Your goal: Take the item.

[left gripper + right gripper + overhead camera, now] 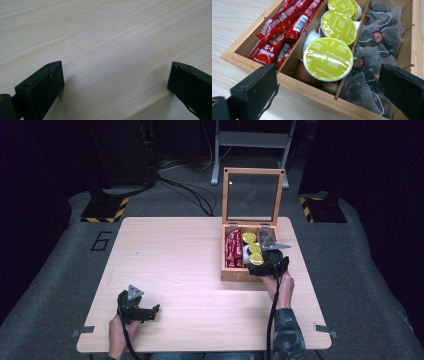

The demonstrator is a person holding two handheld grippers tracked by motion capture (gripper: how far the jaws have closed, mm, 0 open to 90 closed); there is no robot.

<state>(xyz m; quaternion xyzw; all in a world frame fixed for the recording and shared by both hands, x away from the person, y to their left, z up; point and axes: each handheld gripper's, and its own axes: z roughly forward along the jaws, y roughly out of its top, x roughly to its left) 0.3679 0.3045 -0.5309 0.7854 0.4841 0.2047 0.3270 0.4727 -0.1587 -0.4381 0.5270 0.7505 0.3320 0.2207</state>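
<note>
Right gripper [267,265], jaws spread, empty, hovers at the front wall of the open wooden box [239,275] near the tabletop's right edge. Below it: round green cappuccino capsules [327,59], red sachet sticks [277,30] beside, mesh tea bags [372,47] opposite. Left gripper [150,311], jaws spread, rests near the light wooden tabletop's [175,260] front-left corner.

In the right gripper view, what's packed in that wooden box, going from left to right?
Red stick packets → green-lidded cappuccino capsules → dark tea bags in mesh pouches, each kind in its own compartment of the wooden box.
</note>
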